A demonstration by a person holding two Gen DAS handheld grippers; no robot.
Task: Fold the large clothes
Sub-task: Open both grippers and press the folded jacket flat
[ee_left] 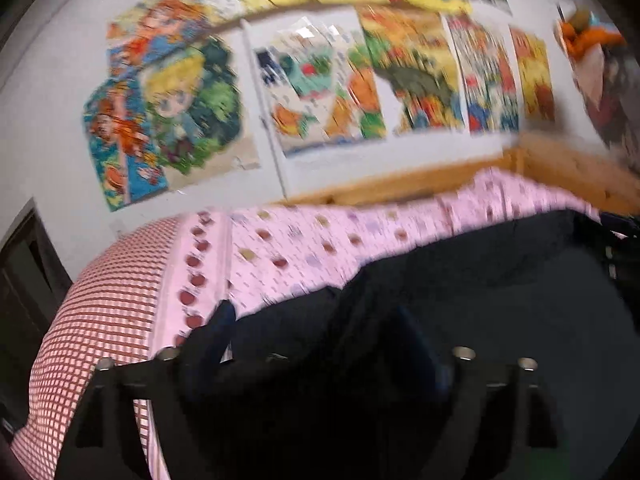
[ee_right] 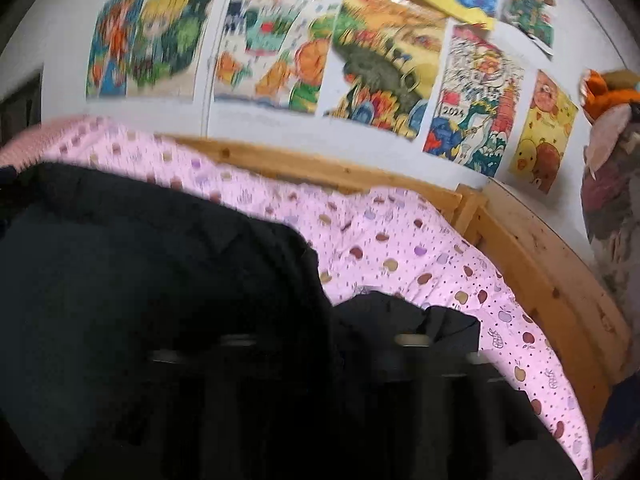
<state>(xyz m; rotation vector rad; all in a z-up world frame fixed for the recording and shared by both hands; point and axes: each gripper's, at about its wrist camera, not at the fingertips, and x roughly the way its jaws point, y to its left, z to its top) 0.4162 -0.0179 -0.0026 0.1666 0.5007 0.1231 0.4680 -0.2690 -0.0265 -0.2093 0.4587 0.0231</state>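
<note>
Nearest, at the bottom edge of the left wrist view: black mount with 4 silver bolt heads, and above it the left hand-held gripper (ee_left: 316, 312), its 2 dark blue fingers (ee_left: 224, 320) spread wide apart, not clamped. Dark cloth lying loose between them.

Bottom of the right wrist view: right hand-held gripper (ee_right: 320, 328) lost against dark, blurred cloth; cannot tell whether open or closed.

Just beyond: the dark garment (ee_left: 480, 280), spread over the bed, filling the lower right of the left view and the lower left of the right view (ee_right: 140, 260). A crumpled corner poking up at lower centre right in the right view.

Under and around it: pink sheet (ee_left: 300, 248) printed with small apples, showing past the garment's far edge in both views (ee_right: 400, 248). At lower left of the left view, red-and-white checked cloth (ee_left: 100, 320) adjoining the pink sheet.

Farther: pale wooden bed frame (ee_left: 400, 188) along the sheet's far side, turning a corner at right in the right view (ee_right: 540, 272).

Farthest: white wall covered with colourful children's drawings (ee_left: 312, 88), also across the top of the right view (ee_right: 380, 60). Plush toys (ee_right: 612, 88) at the right edge. Dark door (ee_left: 24, 272) at the left edge of the left view. Both pictures motion-blurred.
</note>
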